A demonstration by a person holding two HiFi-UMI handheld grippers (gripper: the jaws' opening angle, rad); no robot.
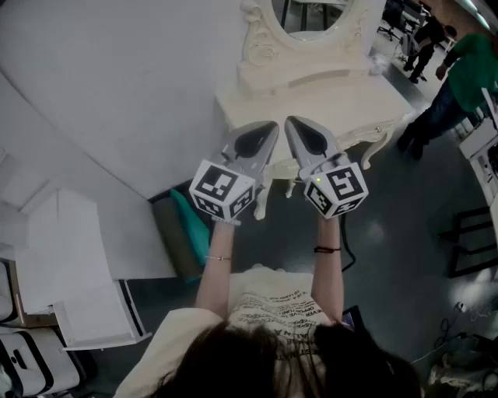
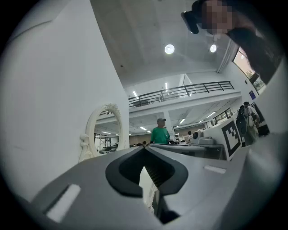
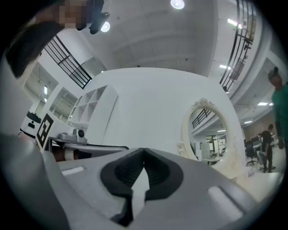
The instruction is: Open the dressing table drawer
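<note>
1. A cream table [image 1: 342, 101] stands at 1 o'clock, with an oval mirror [image 1: 311, 17] at its back edge.
2. The dark floor [image 1: 405, 241] carries the table.
3. Teal and olive rolls [image 1: 185, 233] lie on the floor at 8 o'clock.

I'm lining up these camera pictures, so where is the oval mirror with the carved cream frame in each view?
Head view: the oval mirror sits at the top edge, near centre.
Left gripper view: left of centre, mid-height.
Right gripper view: right of centre, mid-height.
Shared landmark: the person in a green top, to the mirror's right in all three.
</note>
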